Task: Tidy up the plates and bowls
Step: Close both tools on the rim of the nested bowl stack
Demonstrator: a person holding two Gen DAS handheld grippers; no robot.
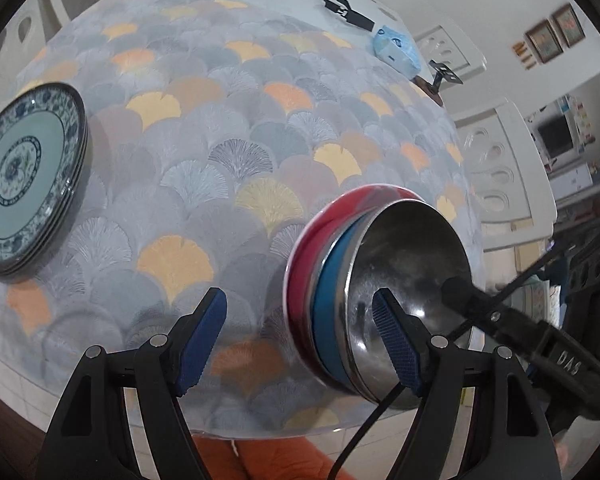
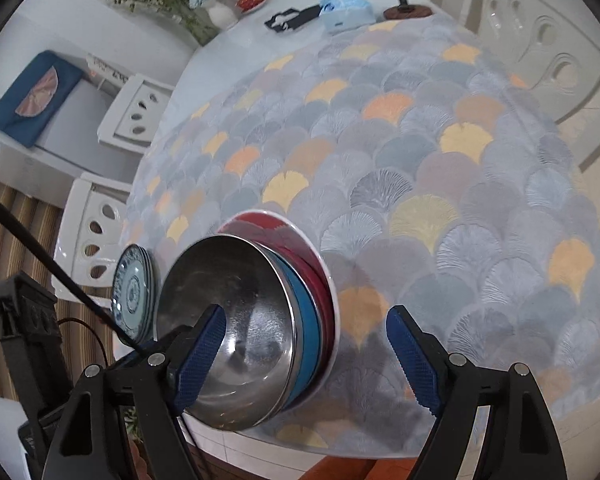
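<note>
The sorting looks nearly finished. A steel bowl (image 2: 236,340) sits nested in a blue bowl (image 2: 308,320) on a red plate (image 2: 288,236) at the table's near edge; the blue-patterned plates (image 1: 24,176) sit stacked to the left. The left gripper (image 1: 300,336) and right gripper (image 2: 304,356) gape wide, holding nothing. Next, probably withdraw both. The fan-patterned tablecloth (image 2: 420,152) covers a round table; white chairs (image 2: 96,232) surround it.

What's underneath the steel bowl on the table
The steel bowl sits nested in a blue bowl, which sits in a red bowl with a white rim. The lower bowls' insides are covered, so only their edges show.
</note>
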